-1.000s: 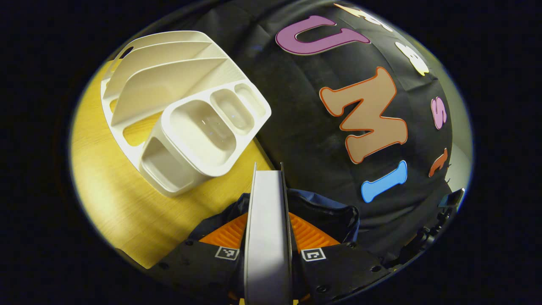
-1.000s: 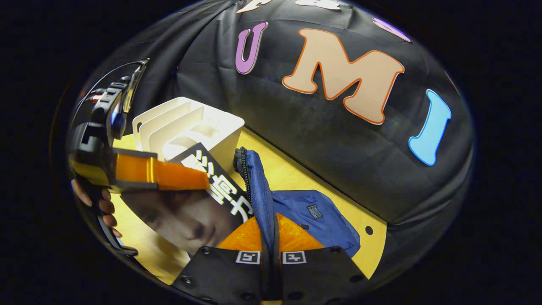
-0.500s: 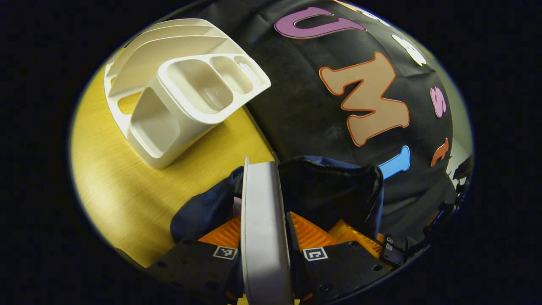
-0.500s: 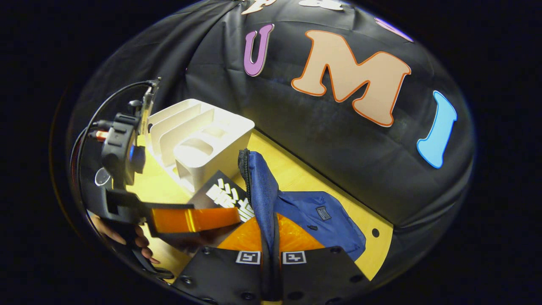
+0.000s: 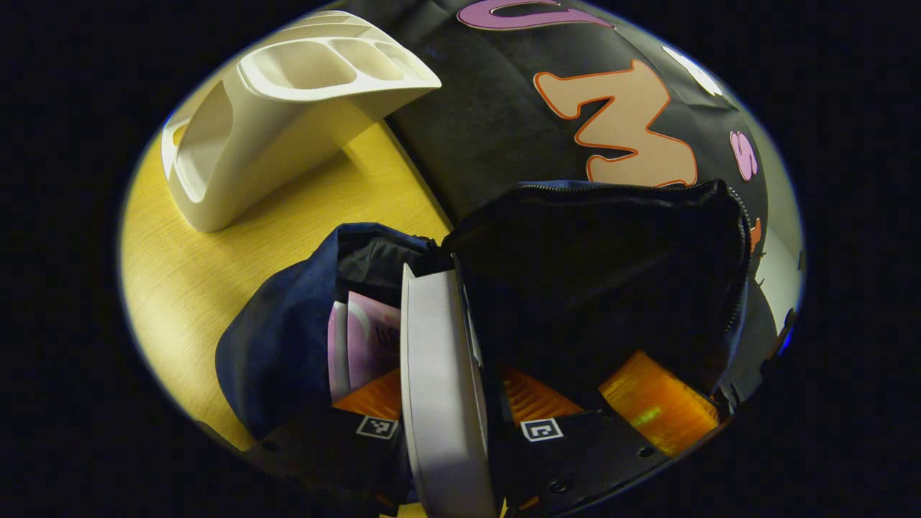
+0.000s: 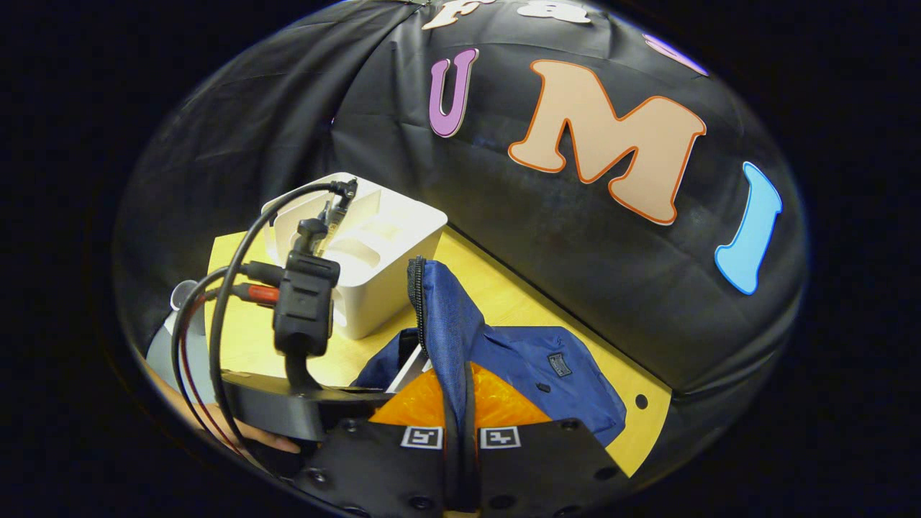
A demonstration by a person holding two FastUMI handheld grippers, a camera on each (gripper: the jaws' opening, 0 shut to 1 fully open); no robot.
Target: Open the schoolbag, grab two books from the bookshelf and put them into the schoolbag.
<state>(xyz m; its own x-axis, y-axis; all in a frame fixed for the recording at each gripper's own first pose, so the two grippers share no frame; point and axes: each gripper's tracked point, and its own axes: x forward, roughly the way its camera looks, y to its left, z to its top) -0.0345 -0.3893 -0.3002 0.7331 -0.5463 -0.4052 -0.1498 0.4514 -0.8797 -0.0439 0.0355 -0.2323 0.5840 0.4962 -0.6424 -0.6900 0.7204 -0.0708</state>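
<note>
A wooden table (image 5: 194, 280) fills the space ahead of both grippers. On it, far ahead and to the left of the left gripper (image 5: 450, 399), stands a white bookshelf (image 5: 280, 108), its slots bare of books.

Directly ahead of and below that gripper lies the navy schoolbag (image 5: 280, 345), mouth gaping, dark lining exposed. The right gripper (image 6: 460, 403) is pinched closed on the bag's zippered flap (image 6: 439, 324), lifting it upright to hold the opening wide.

The left gripper is clamped narrowly on a white-edged book (image 5: 435, 360), held spine-up between its fingers, its far end already dipping into the bag's mouth. Just left of it, inside the bag, a pink-covered book (image 5: 370, 338) stands upright.

The step in hand appears to be loading the second book, so the task looks nearly complete. The next move likely calls for pushing the book deeper alongside the pink one, then releasing the grip while the flap is kept raised.
</note>
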